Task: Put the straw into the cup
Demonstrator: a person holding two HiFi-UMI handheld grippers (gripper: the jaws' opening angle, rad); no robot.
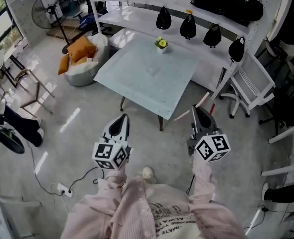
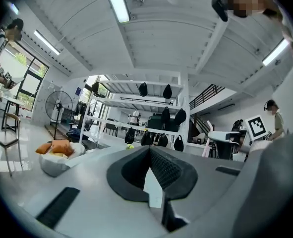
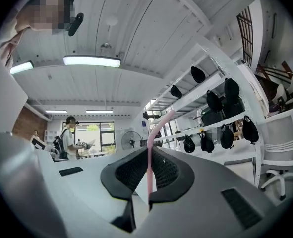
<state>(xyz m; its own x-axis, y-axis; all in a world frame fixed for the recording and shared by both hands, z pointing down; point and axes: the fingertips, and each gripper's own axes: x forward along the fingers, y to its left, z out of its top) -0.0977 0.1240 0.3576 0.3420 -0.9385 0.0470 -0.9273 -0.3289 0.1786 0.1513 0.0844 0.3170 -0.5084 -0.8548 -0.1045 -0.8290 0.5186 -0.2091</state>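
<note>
A thin pink straw (image 3: 148, 157) with a bent top stands pinched between the jaws of my right gripper (image 3: 149, 151), which is shut on it. From the head view the straw (image 1: 189, 108) shows as a pale pink line across the right gripper (image 1: 193, 108), held above the floor short of the table's near corner. My left gripper (image 1: 124, 117) hangs level with it to the left; its jaws (image 2: 149, 150) are shut with nothing between them. Far across the light table (image 1: 137, 88) stands a small white cup-like thing with yellow-green on top (image 1: 160, 44). A faint clear object (image 1: 150, 69) sits mid-table.
White shelving (image 1: 137, 19) with black bags (image 1: 188, 27) runs behind the table. A white folding chair (image 1: 251, 86) stands to the right, a beanbag with orange cushions (image 1: 82, 56) and a fan (image 1: 47, 10) to the left. Cables and a power strip (image 1: 63, 188) lie on the floor.
</note>
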